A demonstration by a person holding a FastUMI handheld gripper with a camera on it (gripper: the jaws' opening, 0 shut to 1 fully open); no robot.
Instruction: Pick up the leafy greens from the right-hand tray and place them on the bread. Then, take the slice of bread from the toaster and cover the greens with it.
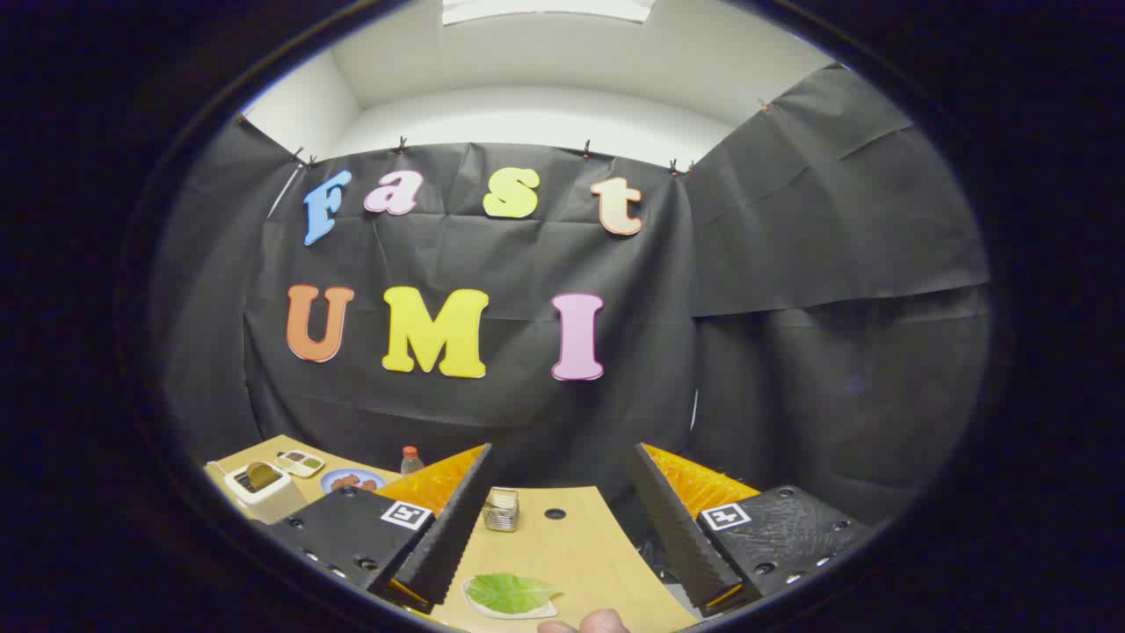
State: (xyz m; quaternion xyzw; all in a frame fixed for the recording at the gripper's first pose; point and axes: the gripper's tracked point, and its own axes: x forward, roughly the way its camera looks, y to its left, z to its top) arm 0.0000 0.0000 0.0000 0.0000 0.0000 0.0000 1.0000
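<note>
With my gripper (576,527) spread wide and holding nothing, the leafy green (510,593) lies flat on the worktop (562,545), low between its fingers, long axis crosswise.

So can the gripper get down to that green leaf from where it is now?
Probably yes. The gripper is open, and the green leaf lies on its white tray between the fingers on the table, with nothing over it. A fingertip beside it may need to move.
</note>
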